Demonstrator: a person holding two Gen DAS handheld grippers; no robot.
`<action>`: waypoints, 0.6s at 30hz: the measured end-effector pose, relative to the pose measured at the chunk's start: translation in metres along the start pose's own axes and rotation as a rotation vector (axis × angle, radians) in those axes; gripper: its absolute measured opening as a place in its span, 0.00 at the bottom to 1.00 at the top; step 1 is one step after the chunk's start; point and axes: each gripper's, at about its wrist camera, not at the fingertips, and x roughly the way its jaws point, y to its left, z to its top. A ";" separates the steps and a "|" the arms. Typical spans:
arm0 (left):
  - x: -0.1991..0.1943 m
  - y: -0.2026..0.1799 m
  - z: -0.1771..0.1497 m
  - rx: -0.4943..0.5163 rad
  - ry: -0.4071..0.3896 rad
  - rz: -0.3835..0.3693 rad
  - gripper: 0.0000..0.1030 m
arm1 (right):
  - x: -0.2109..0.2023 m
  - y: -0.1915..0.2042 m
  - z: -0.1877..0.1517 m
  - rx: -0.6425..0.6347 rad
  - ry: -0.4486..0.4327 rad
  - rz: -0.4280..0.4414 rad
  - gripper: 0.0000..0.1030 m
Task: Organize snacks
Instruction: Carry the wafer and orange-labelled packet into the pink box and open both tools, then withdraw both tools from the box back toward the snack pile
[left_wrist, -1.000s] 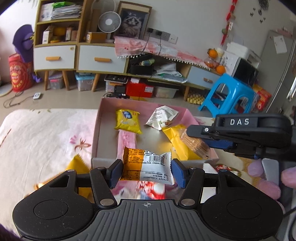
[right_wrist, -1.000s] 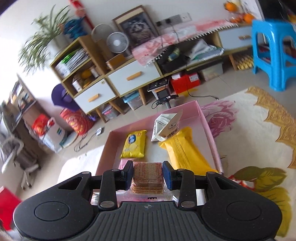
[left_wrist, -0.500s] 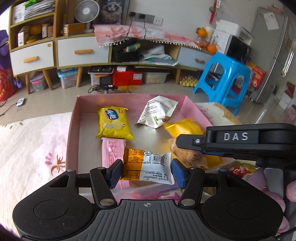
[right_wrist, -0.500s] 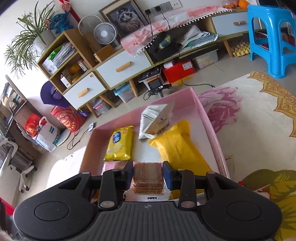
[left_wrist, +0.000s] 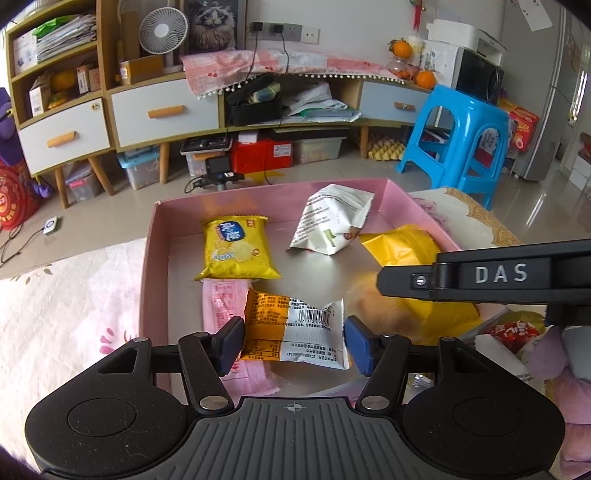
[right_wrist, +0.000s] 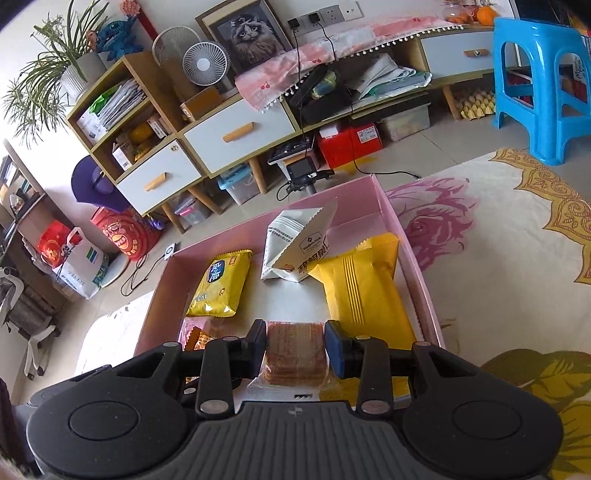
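left gripper (left_wrist: 293, 341): right in front of us, both blue pads pressed on an orange-and-white snack packet (left_wrist: 295, 328), barcode side facing up, held over the near end of the box.
right gripper (right_wrist: 295, 347): we've got it clamped on a clear-wrapped stack of brown crackers (right_wrist: 295, 352), one pad tight on each side, hanging over the near edge of the box; in the left view its black body marked "das" cuts in from the right.
pink sachet (left_wrist: 221, 306): lying flat in the box just under and left of the orange-and-white packet, partly covered by it.
pink box (left_wrist: 151, 258): shallow, open on top, grey floor, sitting on the flowered cloth (right_wrist: 498, 240).
yellow chip bag (left_wrist: 236, 249): we see it flat on the box floor, left of centre, touching the top of the pink sachet.
long yellow pack (right_wrist: 362, 288): along the box's right wall, its far end tucked against the white pouch.
white pouch (right_wrist: 299, 240): crumpled, propped up near the far right corner of the box.
further back: blue plastic stool (right_wrist: 543, 81) on the floor to the right, a low cabinet with pale drawers (left_wrist: 166, 110), a small white fan (left_wrist: 160, 27) and a cat picture (right_wrist: 251, 35) on top of it.
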 end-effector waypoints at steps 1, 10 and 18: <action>-0.001 0.000 0.000 -0.006 0.000 -0.011 0.60 | 0.000 0.001 0.000 -0.001 0.000 0.000 0.27; -0.007 -0.003 0.000 -0.017 0.008 -0.034 0.77 | -0.006 0.002 0.002 -0.003 -0.004 0.026 0.48; -0.027 -0.001 -0.004 -0.032 -0.007 -0.025 0.84 | -0.021 0.008 0.004 -0.050 -0.027 0.027 0.66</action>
